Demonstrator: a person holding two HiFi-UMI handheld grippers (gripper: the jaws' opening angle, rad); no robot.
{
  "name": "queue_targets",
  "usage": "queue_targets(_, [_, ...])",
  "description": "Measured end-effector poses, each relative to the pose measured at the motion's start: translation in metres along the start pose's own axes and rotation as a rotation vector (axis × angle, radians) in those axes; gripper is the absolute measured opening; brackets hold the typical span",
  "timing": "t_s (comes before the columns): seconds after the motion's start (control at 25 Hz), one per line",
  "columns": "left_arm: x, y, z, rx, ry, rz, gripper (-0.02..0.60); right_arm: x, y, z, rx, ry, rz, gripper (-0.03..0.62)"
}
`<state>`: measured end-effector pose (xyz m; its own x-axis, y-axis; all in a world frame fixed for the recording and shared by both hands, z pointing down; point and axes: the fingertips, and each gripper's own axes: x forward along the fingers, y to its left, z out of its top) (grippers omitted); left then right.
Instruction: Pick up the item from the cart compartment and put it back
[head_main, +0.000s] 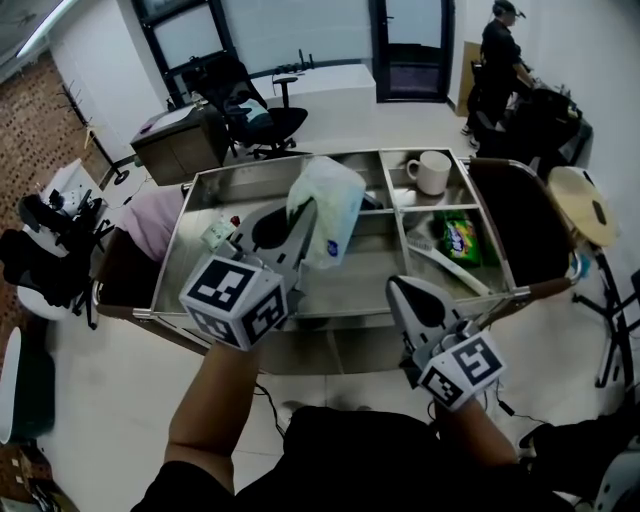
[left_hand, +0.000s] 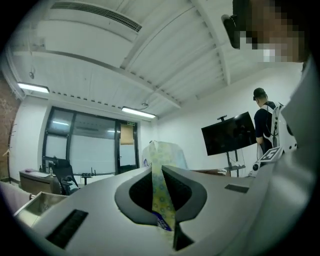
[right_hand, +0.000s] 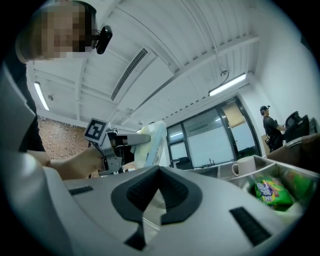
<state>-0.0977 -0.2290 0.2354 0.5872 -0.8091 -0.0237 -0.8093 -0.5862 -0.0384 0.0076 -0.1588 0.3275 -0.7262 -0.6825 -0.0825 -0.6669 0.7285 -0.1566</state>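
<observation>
Tissue packet (head_main: 335, 205) held clear above cart (head_main: 250, 170)

Left tongs (head_main: 303, 212) are clamped on one edge of the pale, soft packet, which hangs over the steel cart's large left compartment, above its rim and dividers with open air all round. Right tongs (head_main: 398, 287) are together with nothing between them, near the cart's front edge. A white mug (head_main: 432, 172) and a green snack bag (head_main: 460, 238) sit in the right compartments, well apart from the packet.

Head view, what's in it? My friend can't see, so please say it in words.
The left gripper holds a pale soft packet up above a metal cart with compartments. The right gripper hovers beside it, holding nothing. A white mug and a green snack bag sit in the cart's right compartments.
</observation>
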Motion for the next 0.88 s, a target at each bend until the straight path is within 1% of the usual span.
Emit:
queue_targets(0.12, [-0.022,-0.001,0.013,-0.059,-0.090,0.033,0.003,0.000,0.000,0.000,0.003,0.000,0.001,0.017])
queue_targets(0.32, [-0.059,-0.019,0.025,-0.068,-0.204,0.066,0.003,-0.002,-0.002,0.000,0.009,-0.006,0.002,0.017])
queue_targets(0.44, [-0.077,-0.029,0.026,-0.115,-0.265,0.084,0.003,-0.004,0.000,0.005,0.015,-0.018,0.010,0.017])
queue_targets(0.52, [-0.085,-0.030,0.025,-0.129,-0.292,0.105,0.003,-0.005,0.001,0.008,0.021,-0.027,0.010,0.017])
queue_targets(0.64, [-0.093,-0.030,0.014,-0.126,-0.295,0.145,0.003,-0.008,0.001,0.009,0.025,-0.031,0.005,0.017])
queue_targets(0.76, [-0.100,-0.032,-0.007,-0.120,-0.264,0.169,0.003,-0.010,0.000,0.009,0.025,-0.034,0.000,0.017])
queue_targets(0.88, [-0.105,-0.038,-0.026,-0.135,-0.230,0.173,0.003,-0.015,-0.007,0.008,0.029,-0.030,-0.015,0.017])
